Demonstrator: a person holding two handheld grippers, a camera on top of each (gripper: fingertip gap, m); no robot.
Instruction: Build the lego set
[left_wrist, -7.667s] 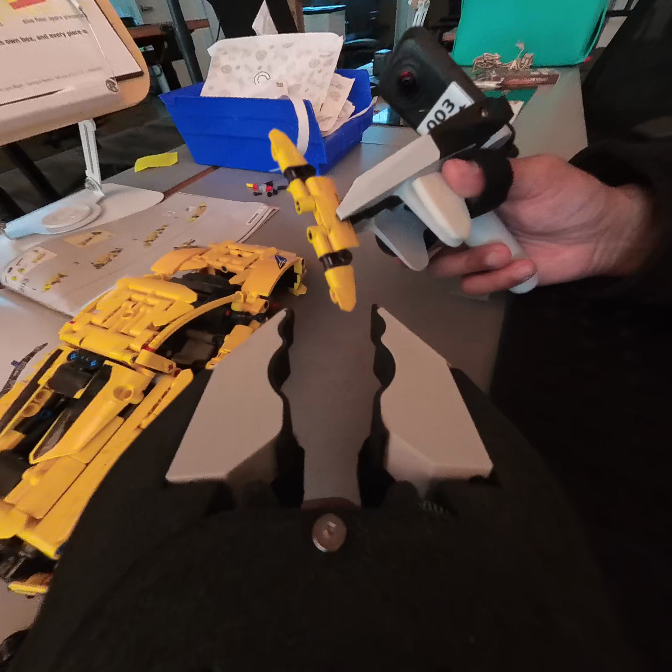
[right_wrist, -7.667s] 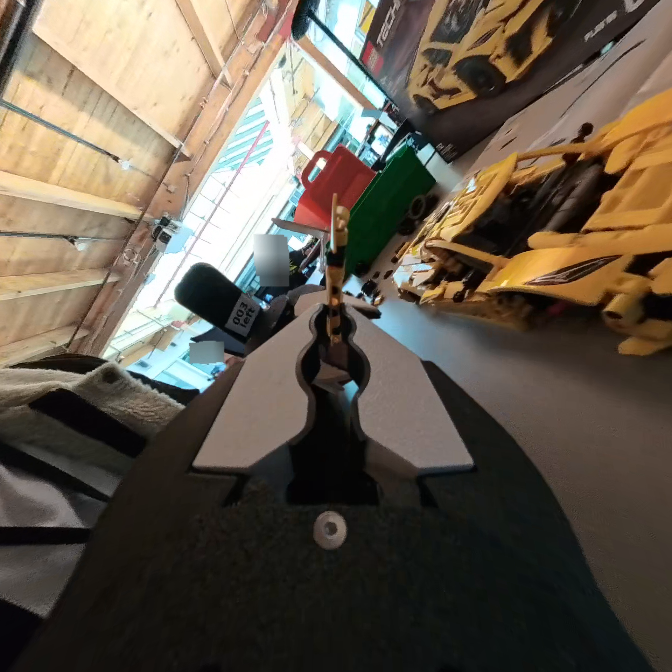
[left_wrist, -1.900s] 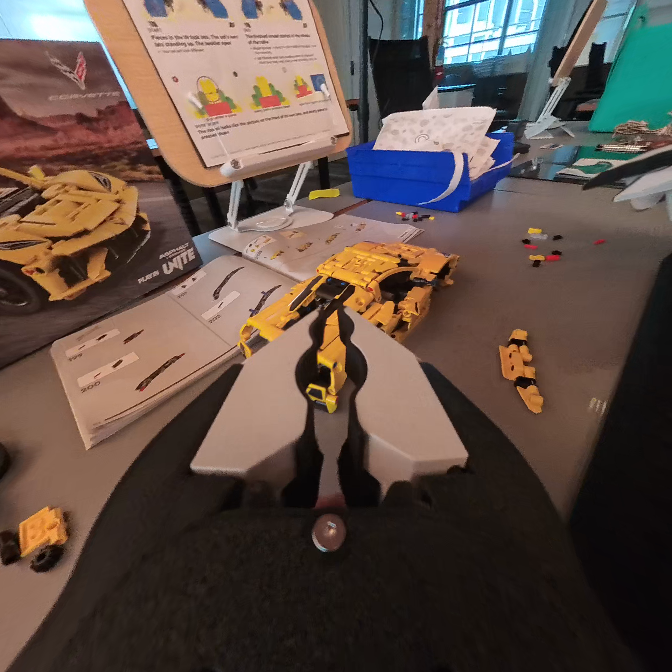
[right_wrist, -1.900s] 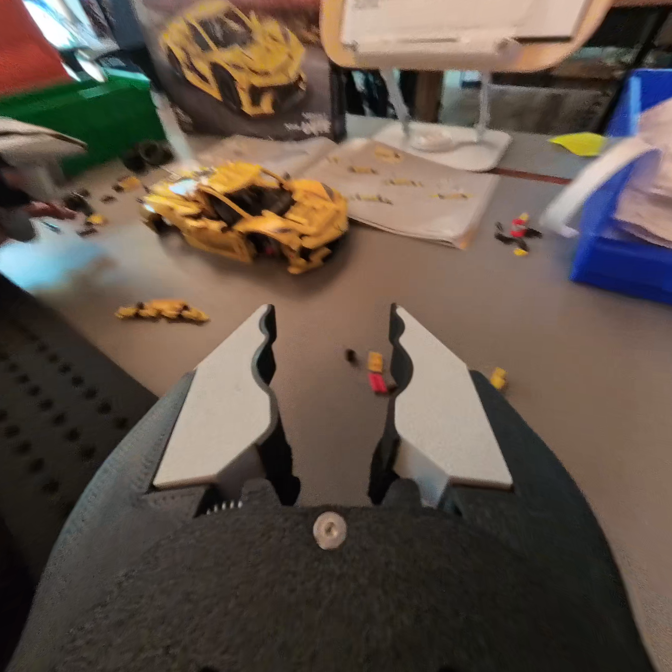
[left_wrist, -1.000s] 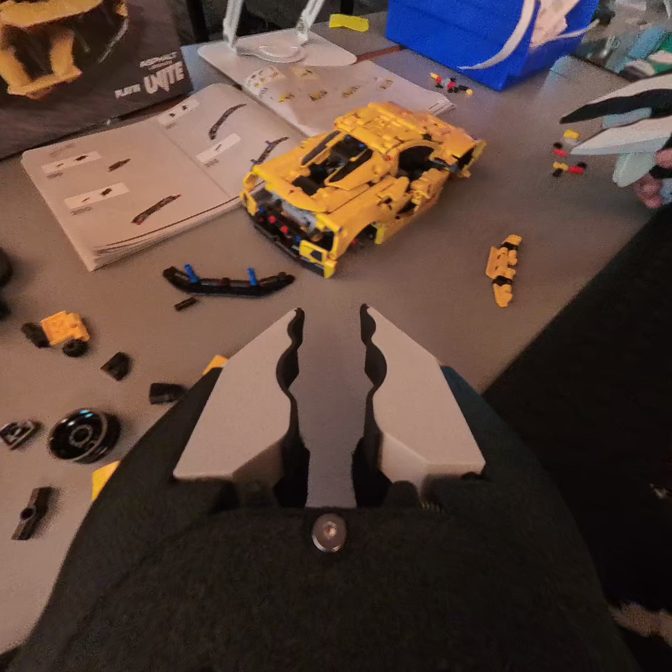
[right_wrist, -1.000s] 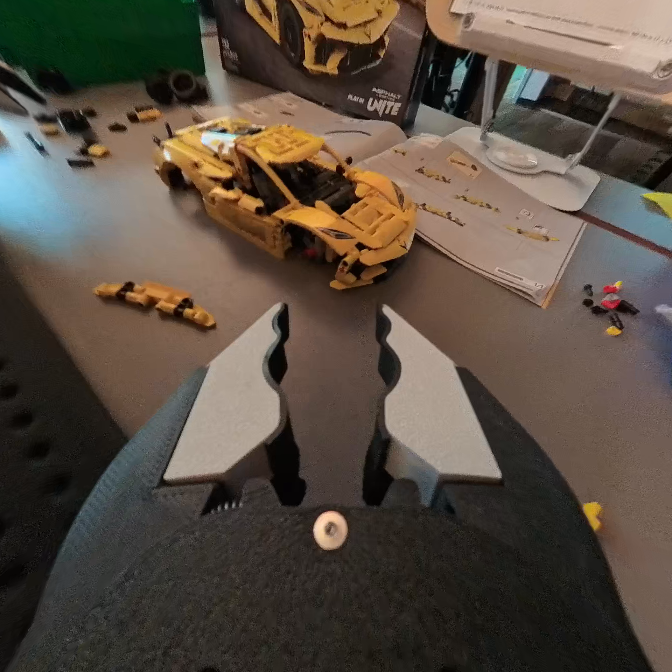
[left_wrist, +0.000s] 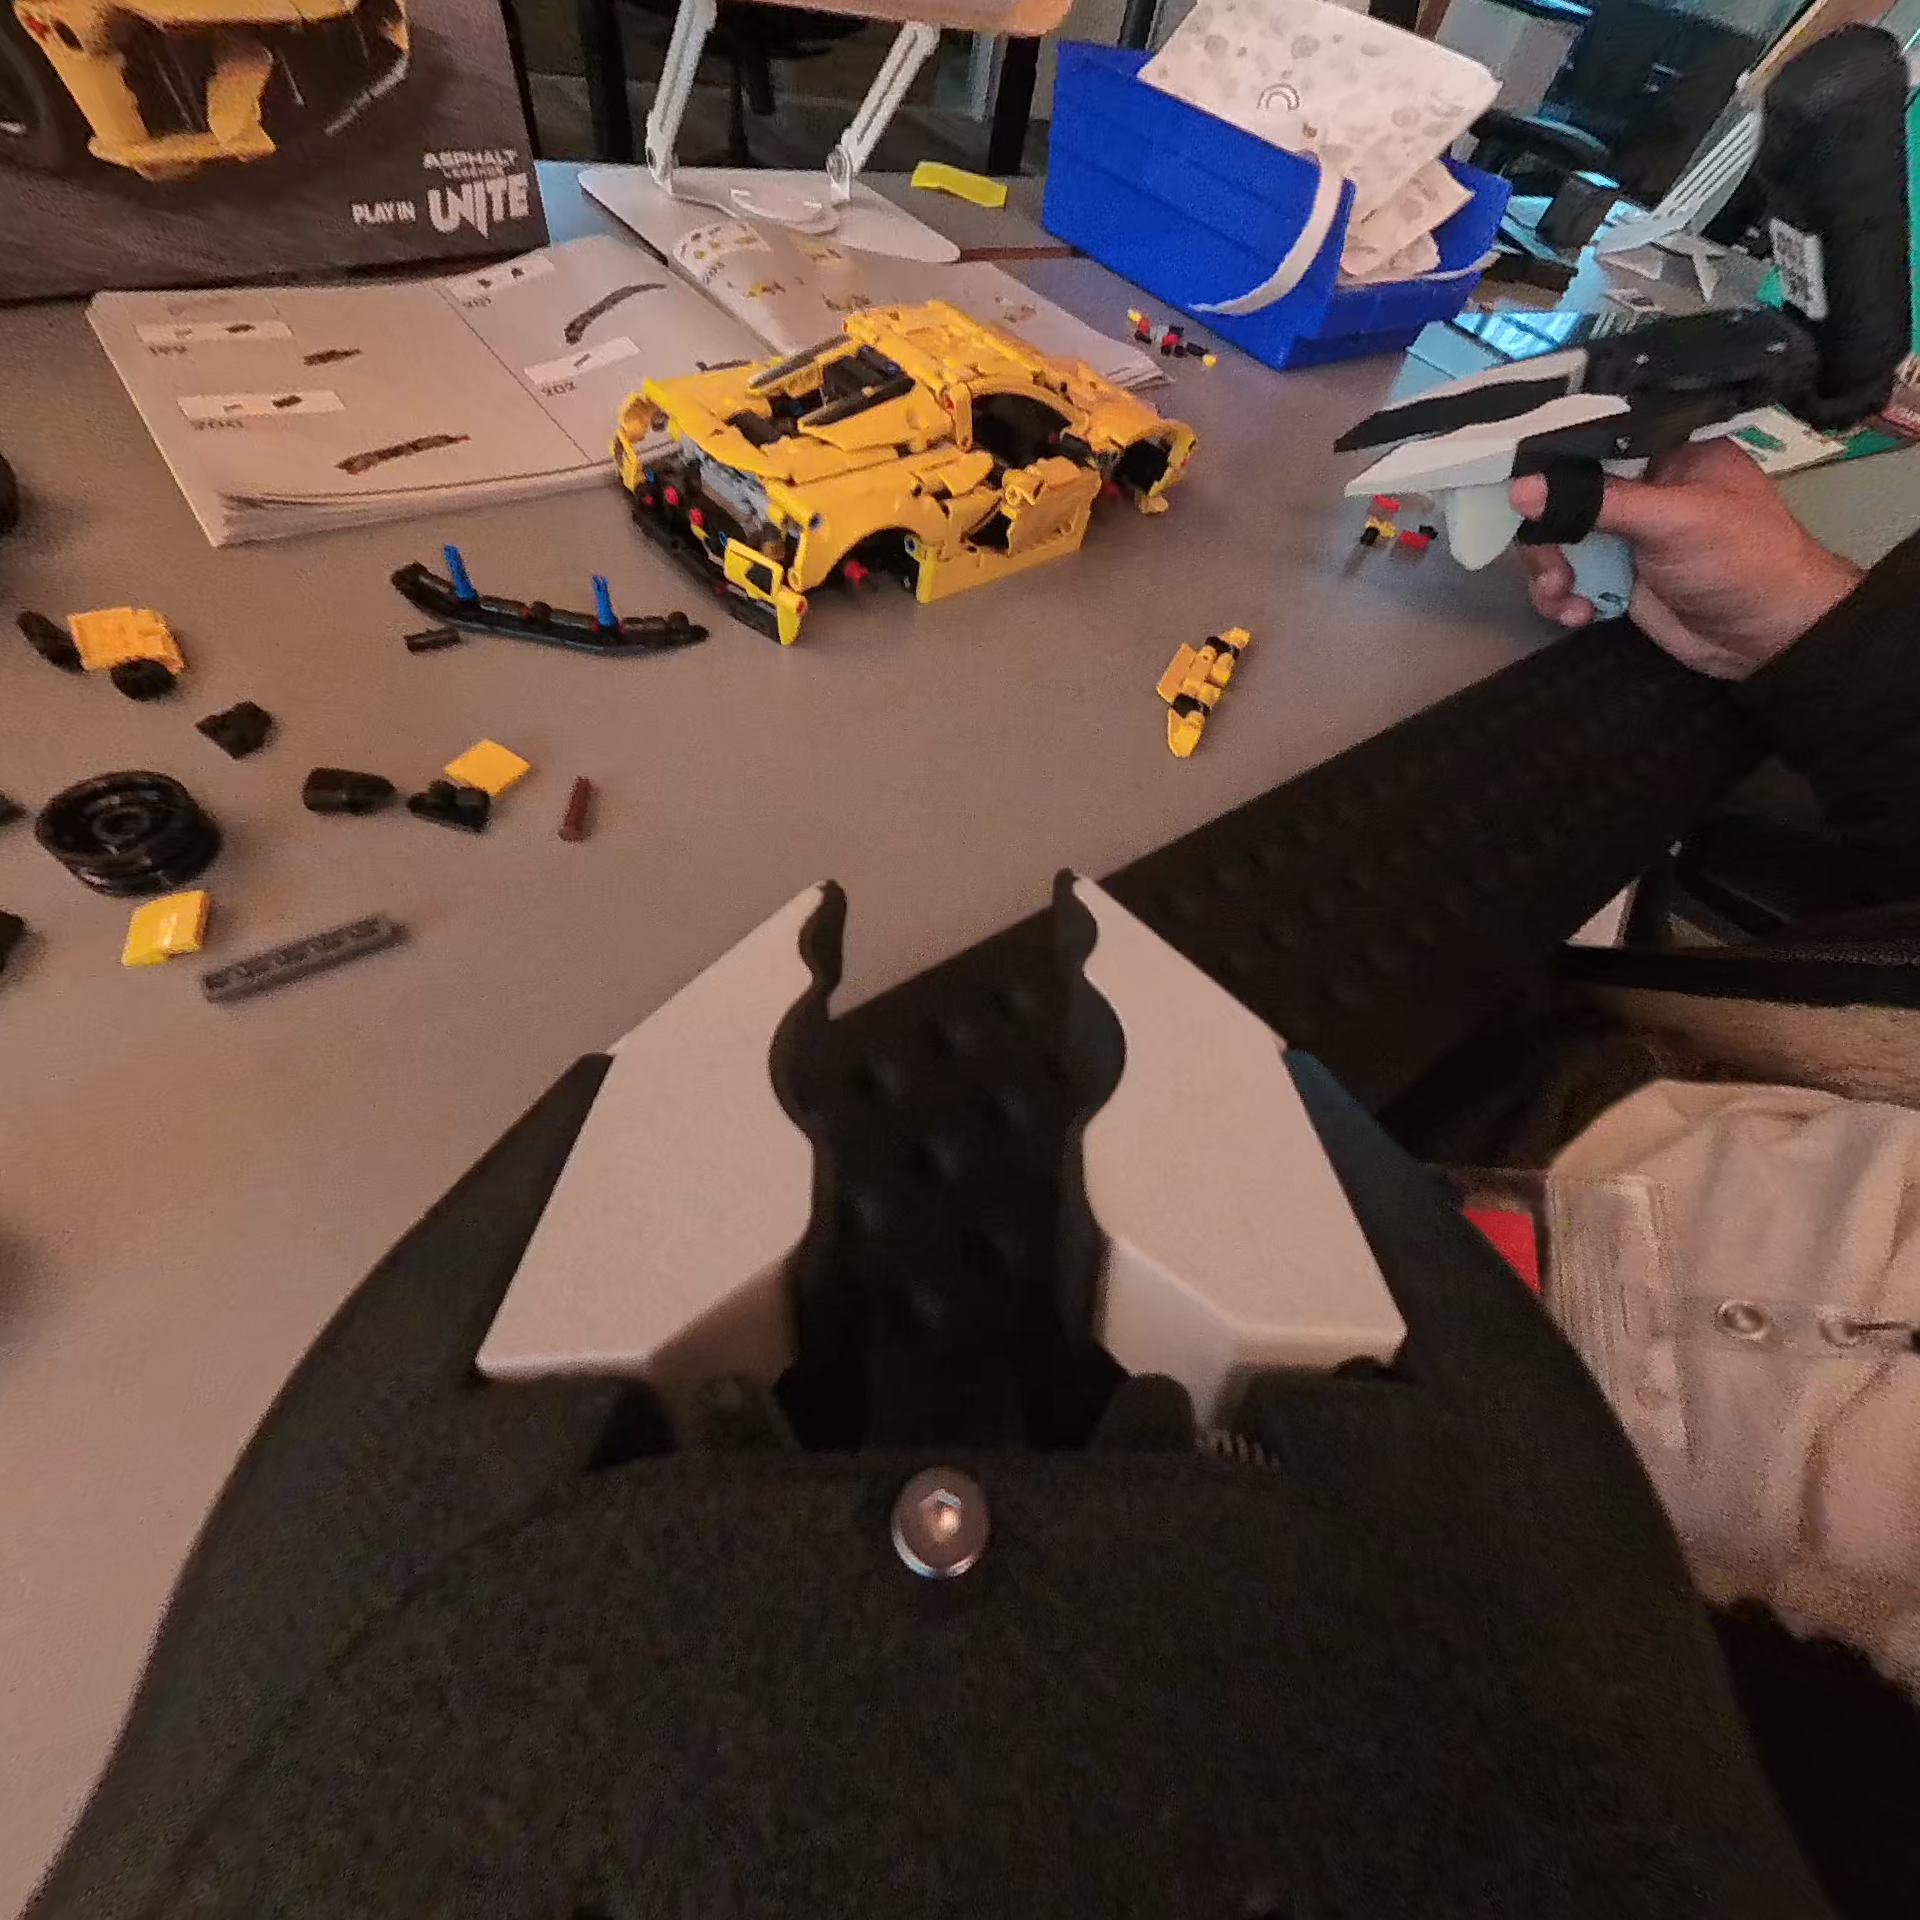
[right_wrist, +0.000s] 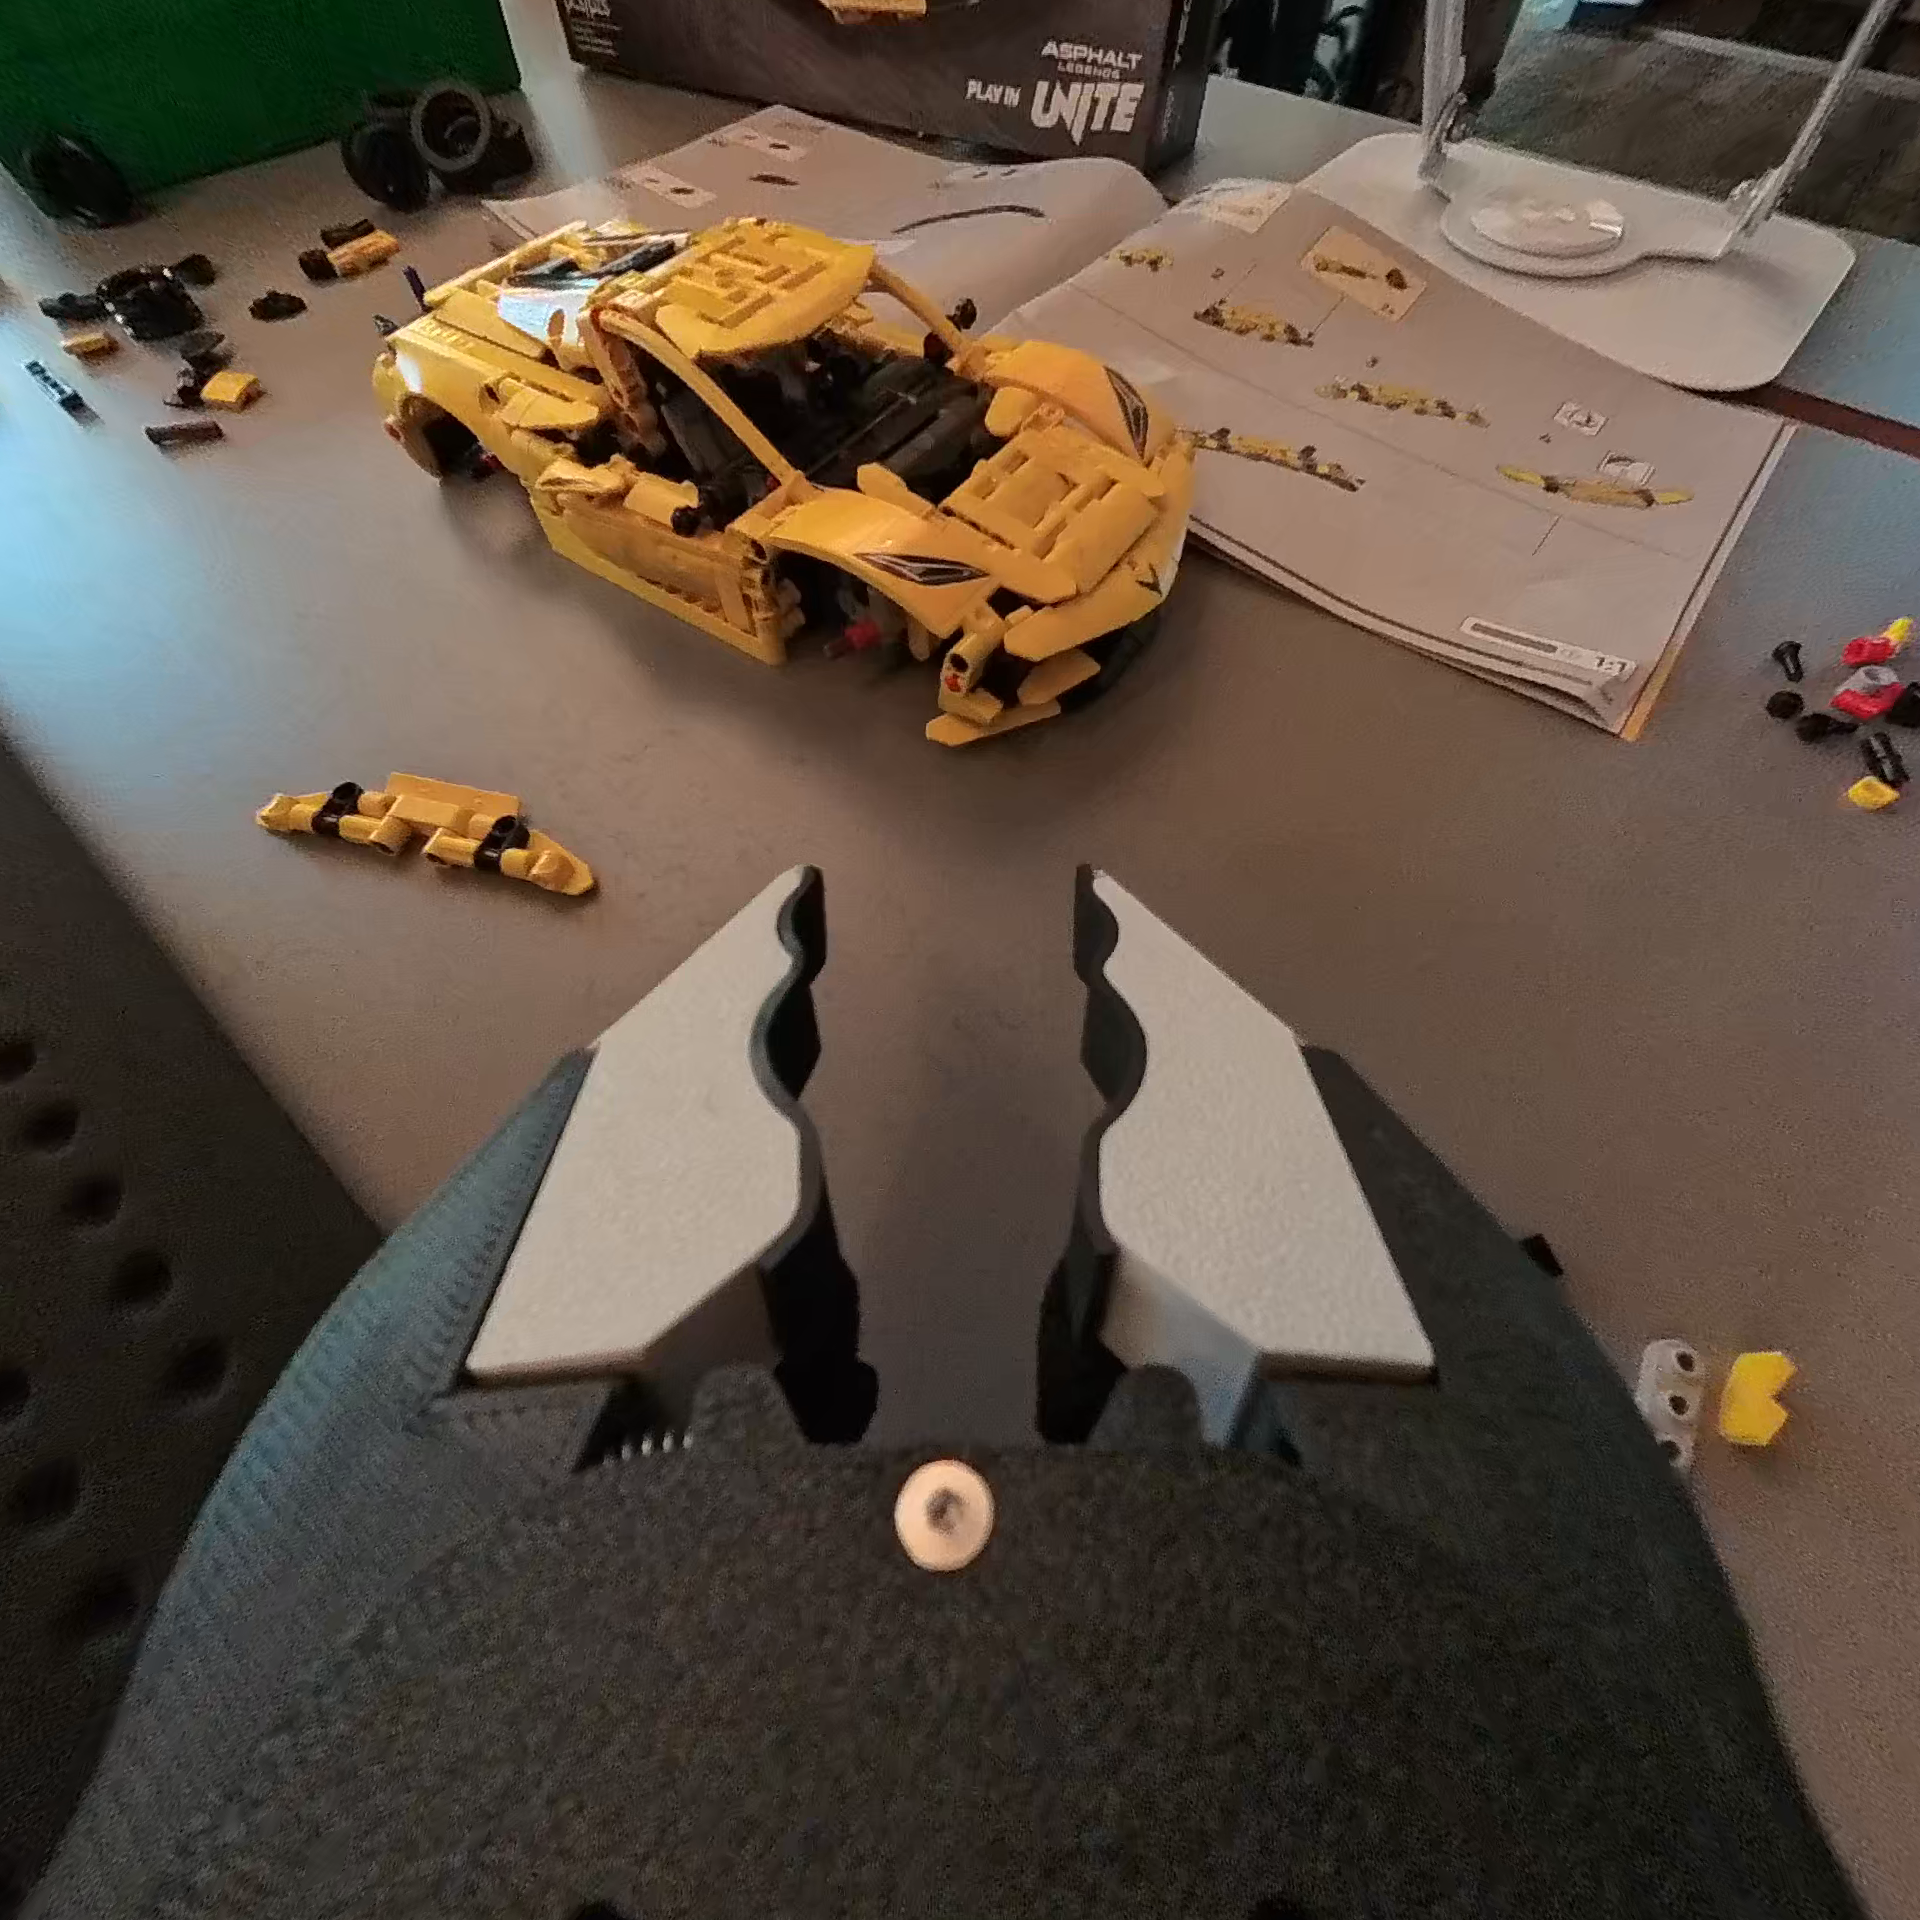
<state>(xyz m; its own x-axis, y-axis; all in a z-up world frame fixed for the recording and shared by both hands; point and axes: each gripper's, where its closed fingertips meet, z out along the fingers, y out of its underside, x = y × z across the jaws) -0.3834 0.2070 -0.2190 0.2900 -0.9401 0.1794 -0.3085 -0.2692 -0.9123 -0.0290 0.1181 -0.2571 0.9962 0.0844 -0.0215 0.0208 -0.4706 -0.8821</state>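
Both my hand-held grippers, left and right, have pulled back open and empty, yellow sub-assembly lies on the surface beside the car, unattached, so fitting remains.

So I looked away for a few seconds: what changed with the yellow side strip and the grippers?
The right gripper let go of the long yellow Lego strip, now lying on the grey table. The left gripper released the car and pulled back, jaws open. The yellow Lego car stays put.
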